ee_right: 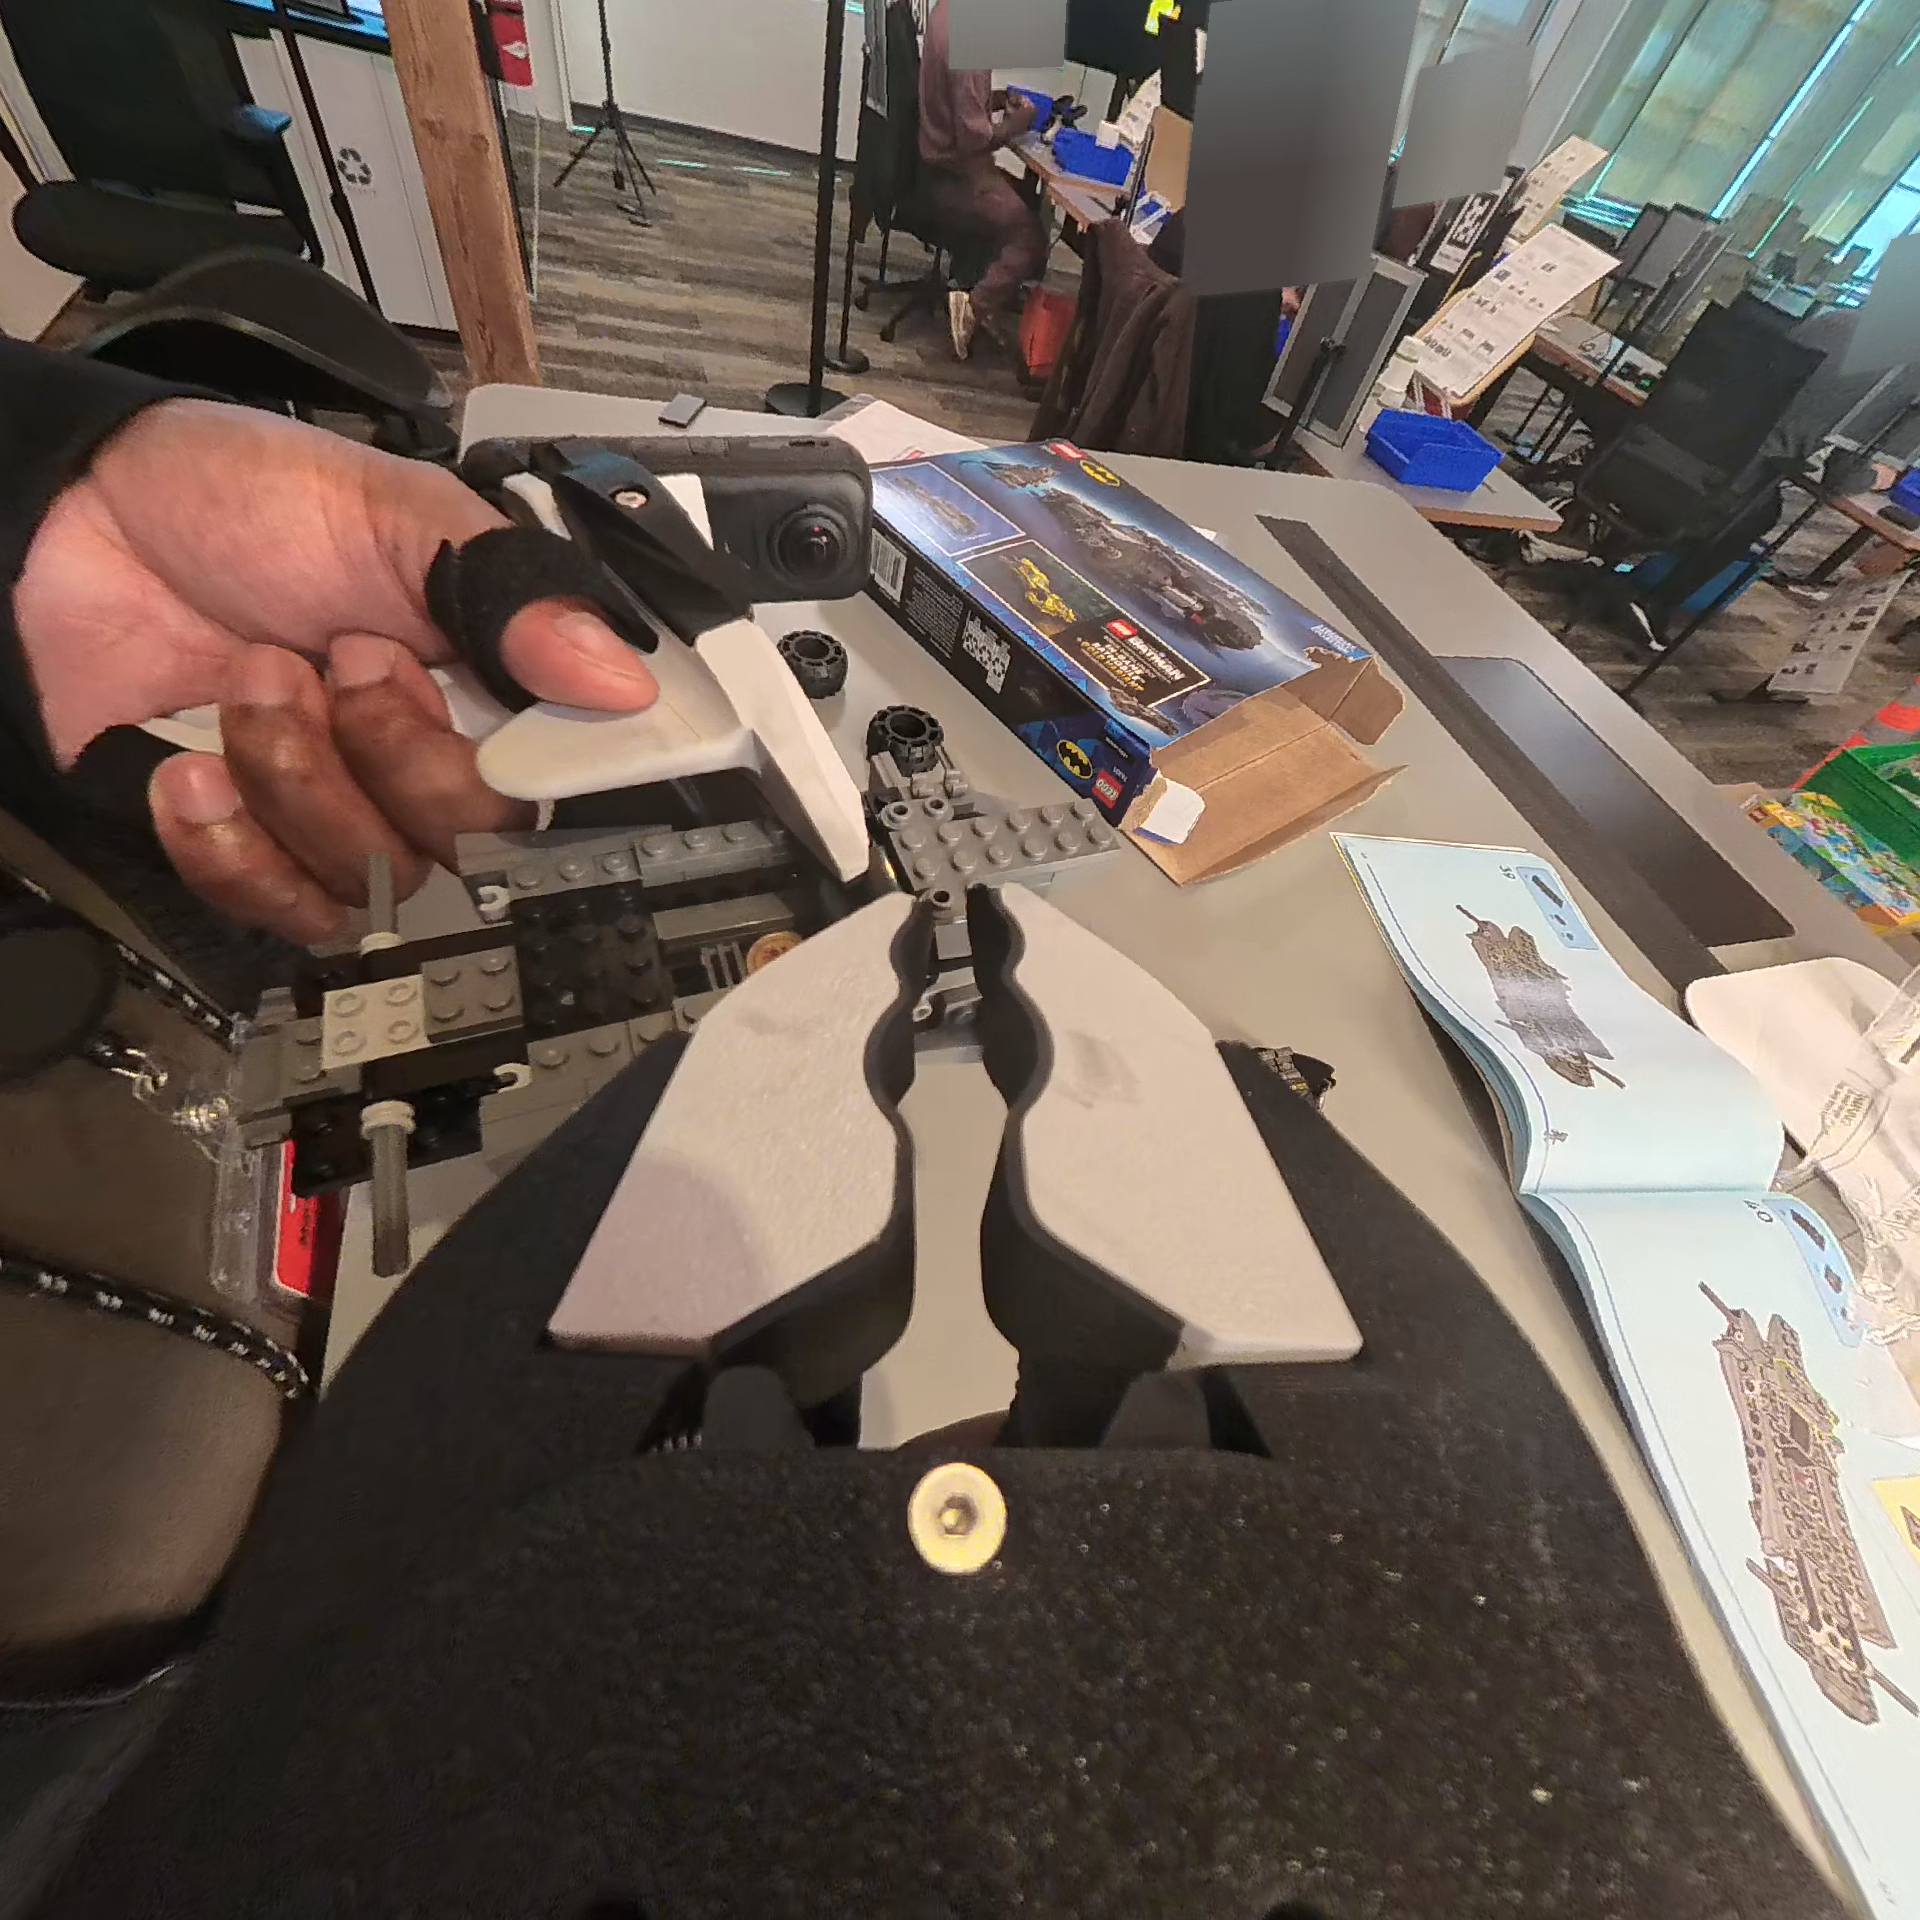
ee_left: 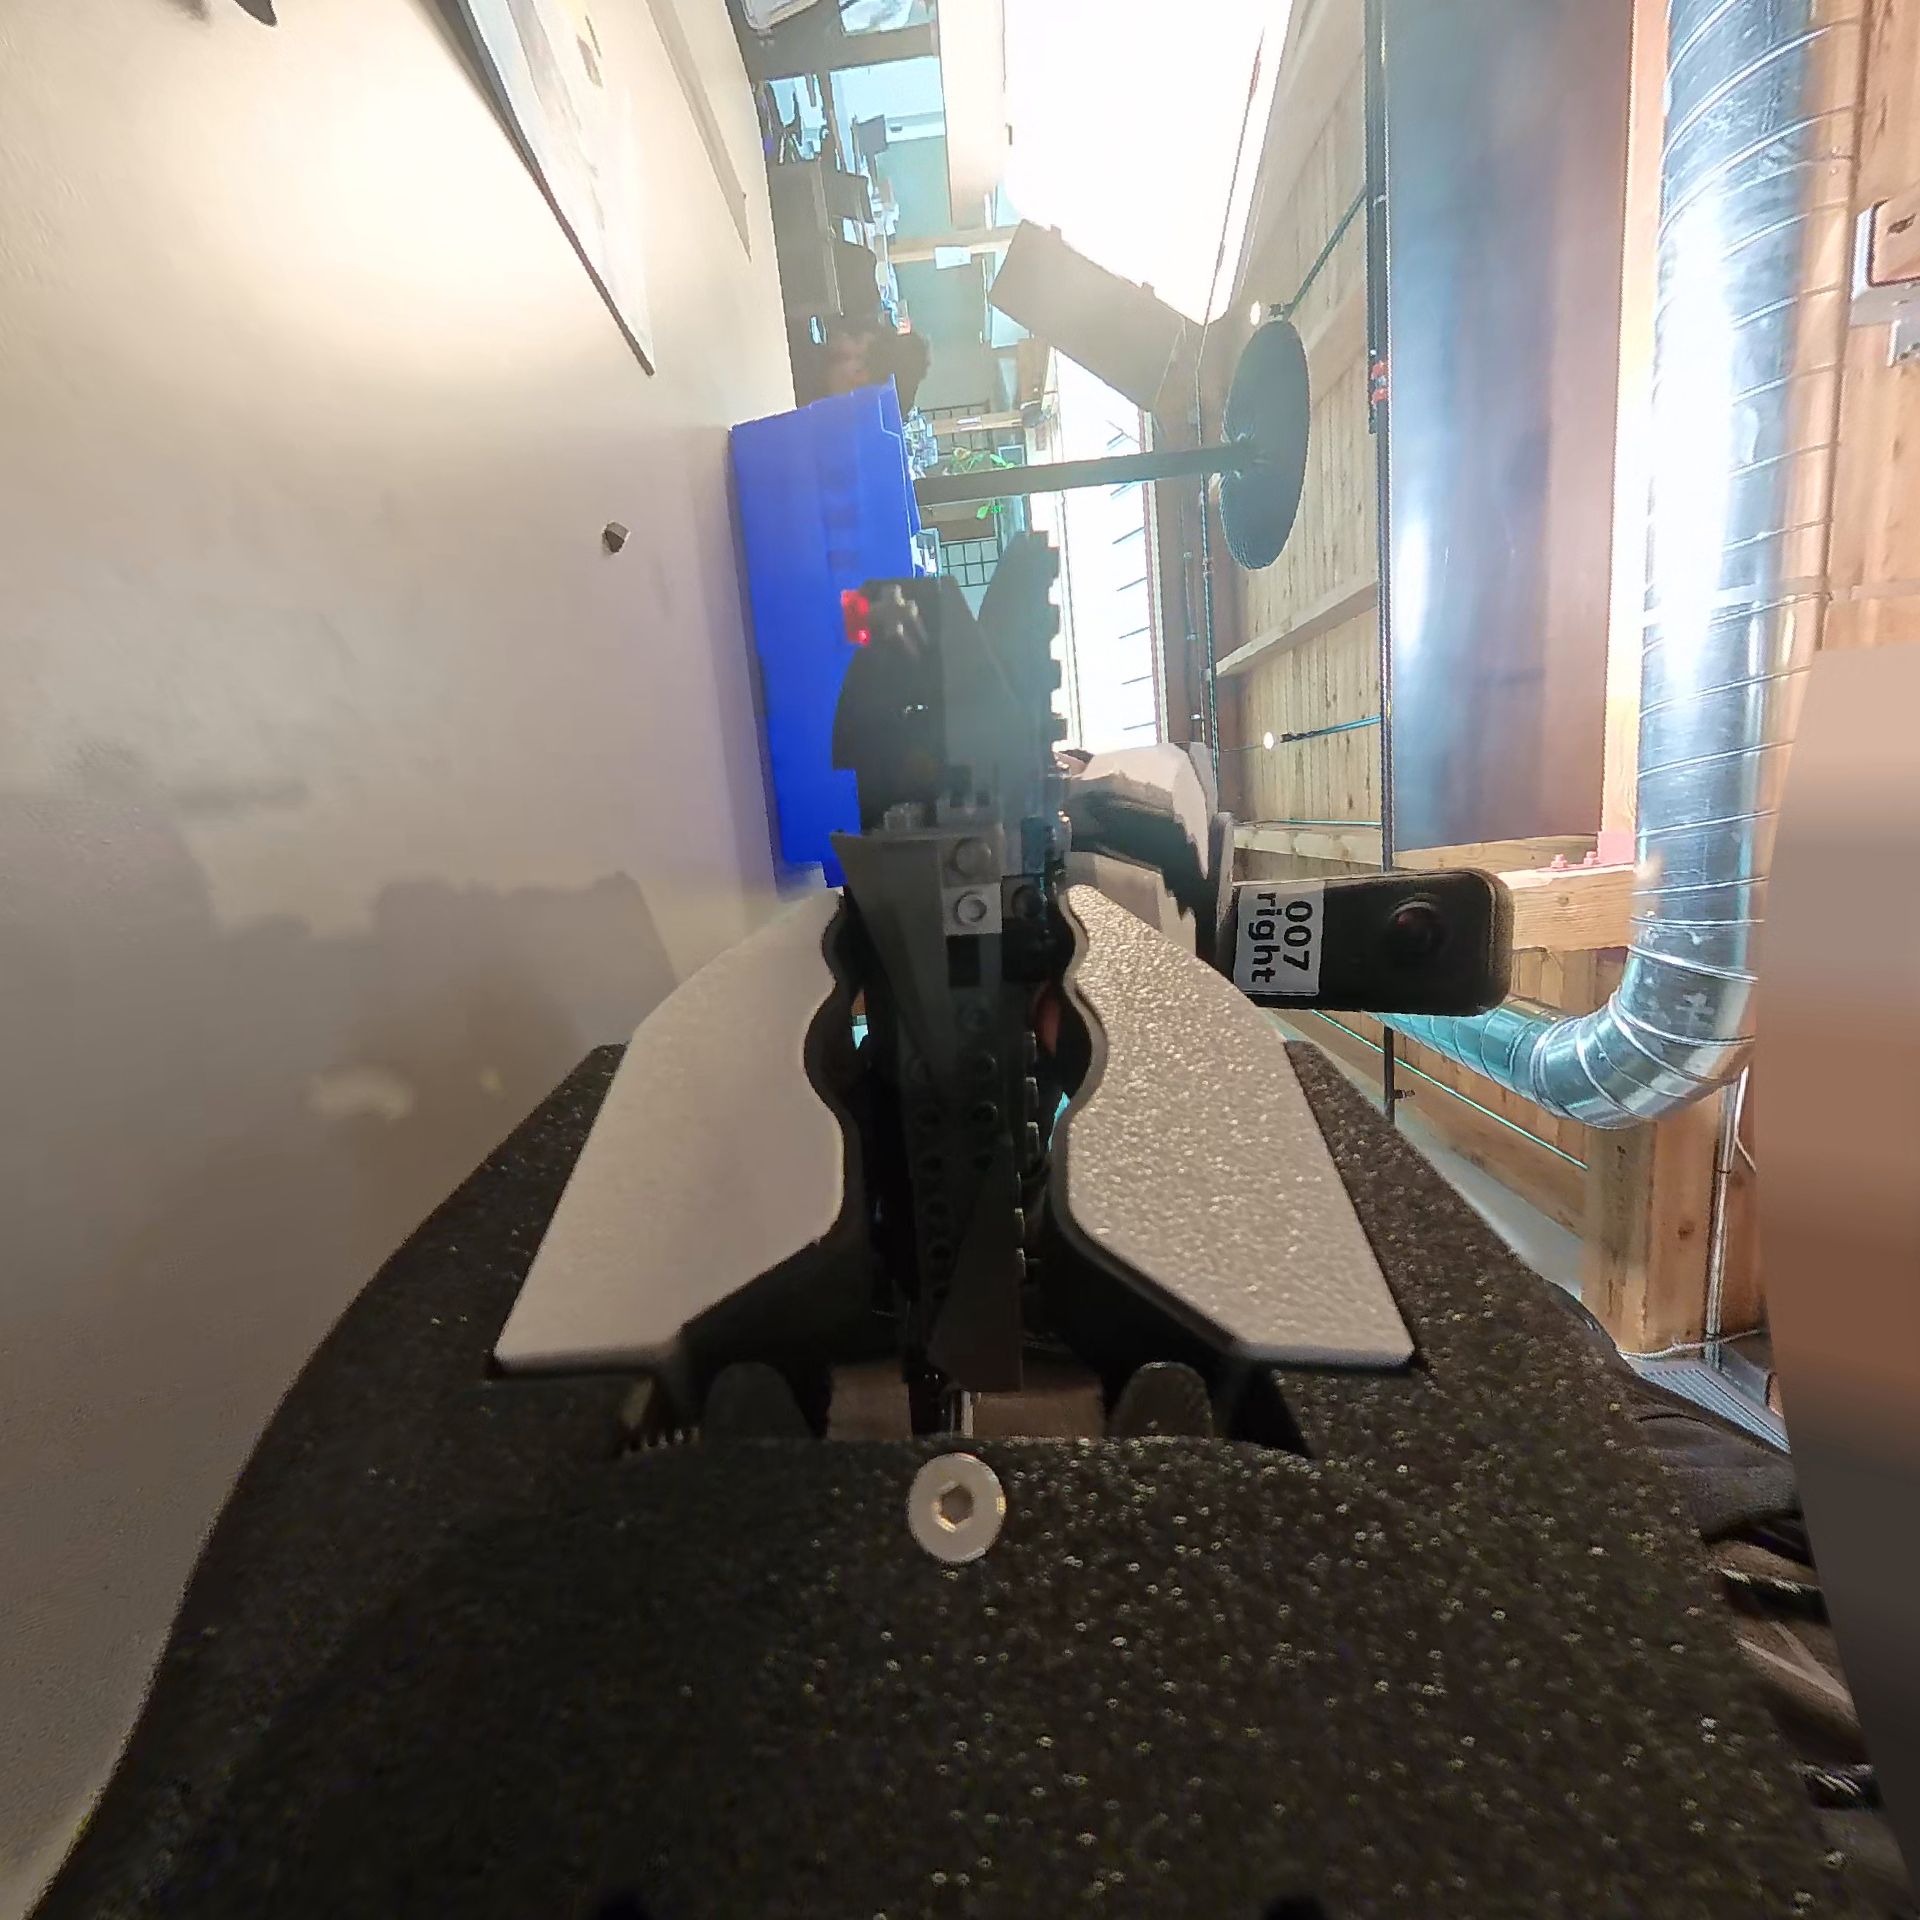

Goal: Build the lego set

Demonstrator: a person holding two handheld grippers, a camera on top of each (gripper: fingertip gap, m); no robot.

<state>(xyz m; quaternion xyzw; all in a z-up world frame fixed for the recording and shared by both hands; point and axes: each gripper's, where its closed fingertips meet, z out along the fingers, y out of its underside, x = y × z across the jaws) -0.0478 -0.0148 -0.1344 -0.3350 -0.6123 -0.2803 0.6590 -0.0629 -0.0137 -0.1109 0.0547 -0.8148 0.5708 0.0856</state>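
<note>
Left gripper (ee_left: 956, 935) clamping large dark grey and black brick-built vehicle model (ee_left: 940, 748), pads pressing both flanks. Right gripper (ee_right: 951, 920), just right of it, pinching small grey studded brick assembly (ee_right: 987, 836) by its stem. Beyond tips: opened blue cardboard box (ee_right: 1101, 613); rightward, open instruction booklet (ee_right: 1621, 1122) lying on grey table (ee_right: 1247, 987).

Your left gripper (ee_right: 821, 831) and the brick model (ee_right: 499, 977) block the left. Ahead stand the wheel (ee_right: 902, 734) and box (ee_right: 1091, 613); the booklet (ee_right: 1621, 1143) lies right. Bare table (ee_right: 1247, 935) lies between box and booklet.
</note>
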